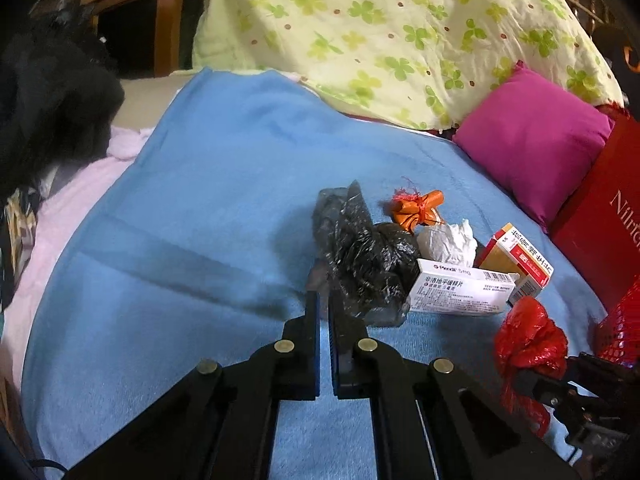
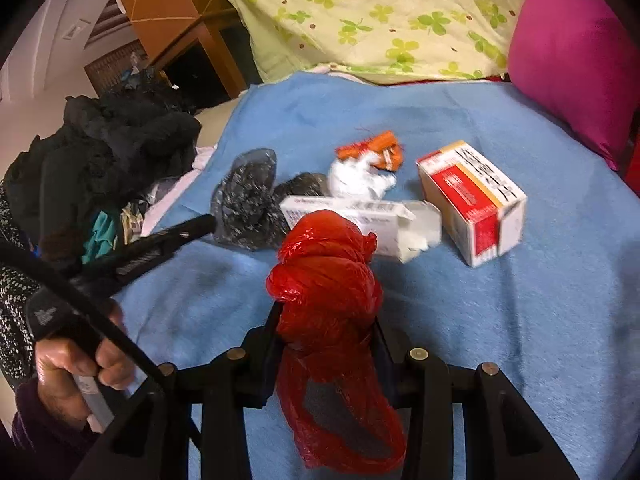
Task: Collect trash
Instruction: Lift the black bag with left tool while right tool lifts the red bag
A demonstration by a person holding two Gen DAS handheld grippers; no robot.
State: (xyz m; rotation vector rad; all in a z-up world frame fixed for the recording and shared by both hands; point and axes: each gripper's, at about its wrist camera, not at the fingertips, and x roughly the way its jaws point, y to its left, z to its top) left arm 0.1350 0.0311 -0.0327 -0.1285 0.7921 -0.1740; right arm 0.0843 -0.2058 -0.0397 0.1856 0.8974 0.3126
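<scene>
R gripper (image 2: 326, 320) is clenched on a crumpled red plastic bag (image 2: 324, 280), knotted bulk above the fingers, loose tail hanging below toward the camera; also seen from the L wrist view low right (image 1: 528, 344). L gripper (image 1: 324, 308) has its jaws nearly together w/ only a thin slit between, nothing in them; tips sit just beside the near edge of a crinkled black plastic bag (image 1: 360, 252). That's the relation that matters: black bag lies just ahead and slightly R of the L tips, long axis running away from the gripper, roughly in line w/ the fingers, so L is clearly the nearer hand for it. Rest of the trash is clustered on the blue fleece blanket (image 1: 180, 200), to the R of the black bag: long white medicine carton (image 1: 460, 292) touching the bag's R side, crumpled white tissue (image 1: 448, 240) behind it, small orange wrapper tied w/ red string (image 1: 416, 208) further back, red-and-white cardboard box (image 1: 520, 264) far R. Containers: a red paper shopping bag (image 1: 600, 216) stands at the R edge beside the magenta cushion (image 1: 532, 136); inside not visible, can't tell what it holds. Red mesh item (image 1: 620, 328) near it, unclear what. My guess: the red bag is either the collecting sack or a piece picked up; L would need to open before taking the black bag.
</scene>
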